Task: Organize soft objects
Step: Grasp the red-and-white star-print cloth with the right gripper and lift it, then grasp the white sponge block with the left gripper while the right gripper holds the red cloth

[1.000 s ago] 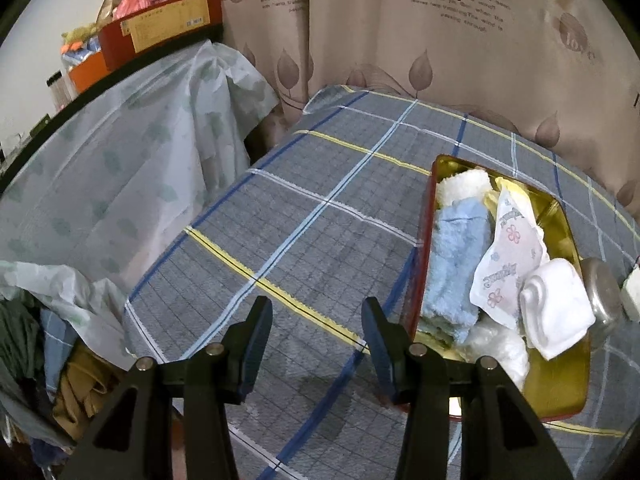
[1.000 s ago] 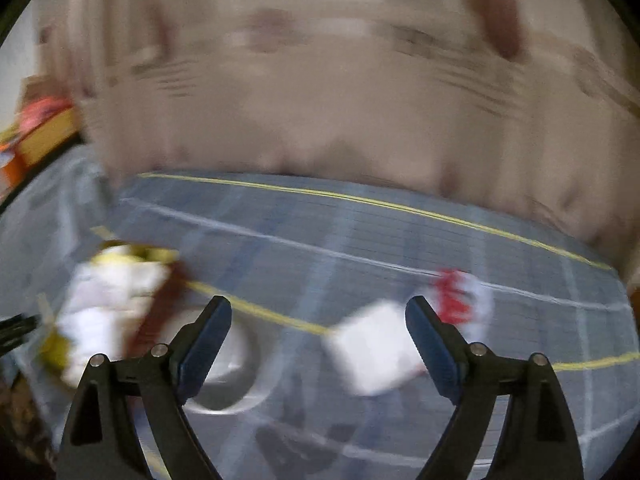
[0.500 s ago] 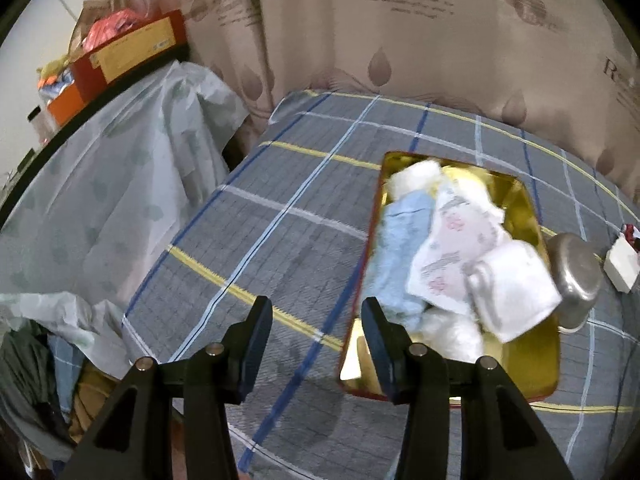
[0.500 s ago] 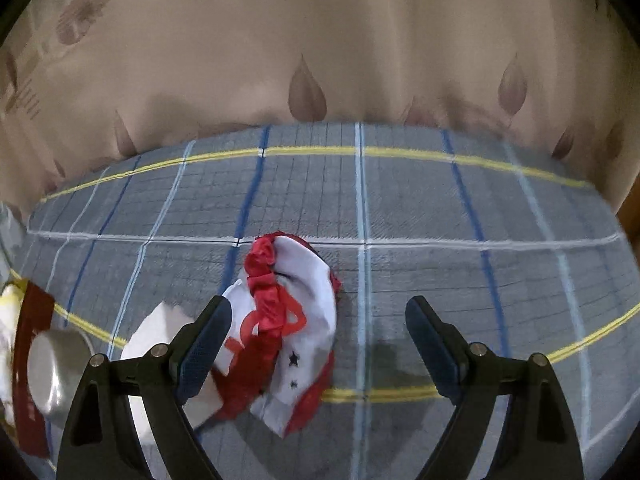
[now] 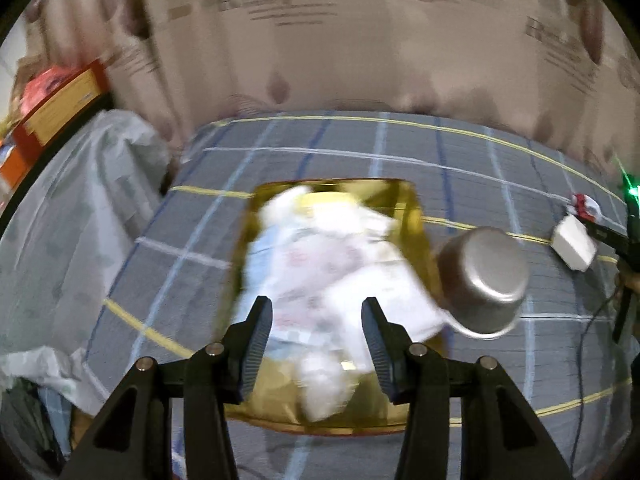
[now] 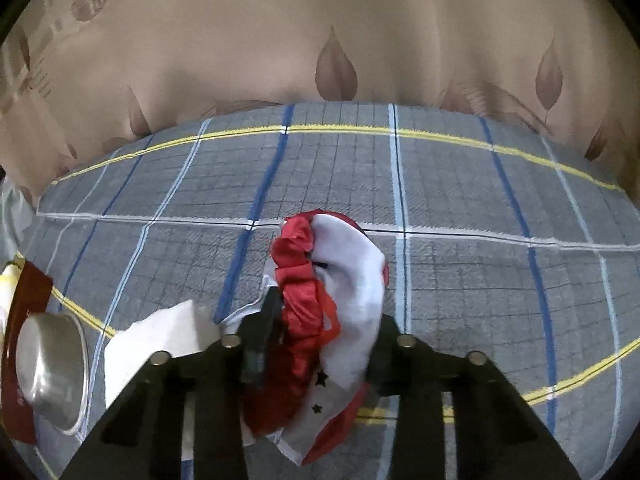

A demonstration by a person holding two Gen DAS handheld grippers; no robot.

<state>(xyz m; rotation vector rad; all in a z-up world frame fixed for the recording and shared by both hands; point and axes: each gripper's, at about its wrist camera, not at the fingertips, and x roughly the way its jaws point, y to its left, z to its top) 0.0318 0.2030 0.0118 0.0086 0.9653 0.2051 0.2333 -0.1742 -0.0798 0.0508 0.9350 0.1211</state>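
Since half a second ago my right gripper (image 6: 320, 332) has closed in on the red-and-white cloth (image 6: 340, 280), now pinched between its fingers; I lift straight, bunching loosely; folded white cloth (image 6: 152, 344) just left, open bedspread (image 6: 480, 240) beyond; left gripper (image 5: 316, 332) gapes empty over the gold tray (image 5: 416, 208).

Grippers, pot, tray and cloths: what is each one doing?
Left gripper: jaws open, empty.
Right gripper: jaws shut on red-white cloth.
Tray: full of cloths.
Pot: upside down beside tray.
White cloth: lying on table.
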